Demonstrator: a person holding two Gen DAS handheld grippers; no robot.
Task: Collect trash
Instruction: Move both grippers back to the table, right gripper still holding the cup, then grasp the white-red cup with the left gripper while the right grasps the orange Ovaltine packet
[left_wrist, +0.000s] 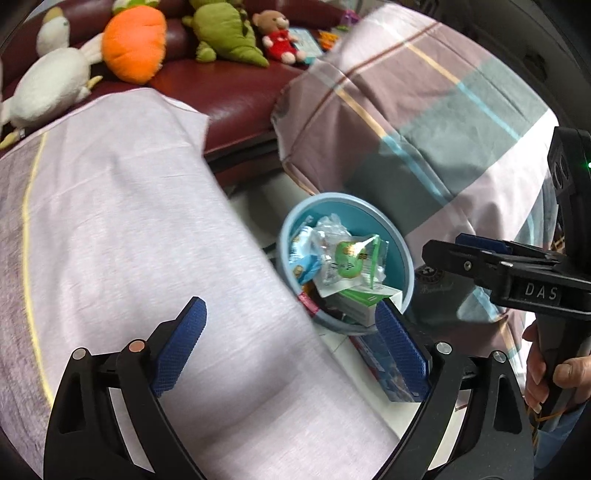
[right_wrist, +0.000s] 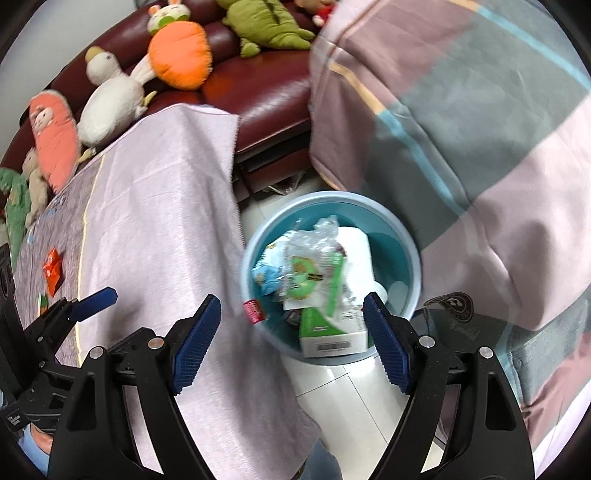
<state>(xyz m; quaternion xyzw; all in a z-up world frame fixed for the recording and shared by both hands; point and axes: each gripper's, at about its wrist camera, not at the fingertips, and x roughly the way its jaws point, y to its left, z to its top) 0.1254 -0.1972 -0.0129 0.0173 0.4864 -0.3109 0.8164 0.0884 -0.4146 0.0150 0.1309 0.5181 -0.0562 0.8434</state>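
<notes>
A round blue bin stands on the white tile floor between two cloth-covered surfaces. It holds crumpled clear plastic, a green wrapper, a light blue packet and a green-and-white box. My left gripper is open and empty over the cloth edge just left of the bin. My right gripper is open and empty above the bin's near rim; it also shows in the left wrist view. An orange wrapper lies on the cloth at far left.
A pale lilac cloth covers the surface on the left. A plaid cover drapes on the right. A dark red sofa behind holds several plush toys. A red can shows by the bin's left rim.
</notes>
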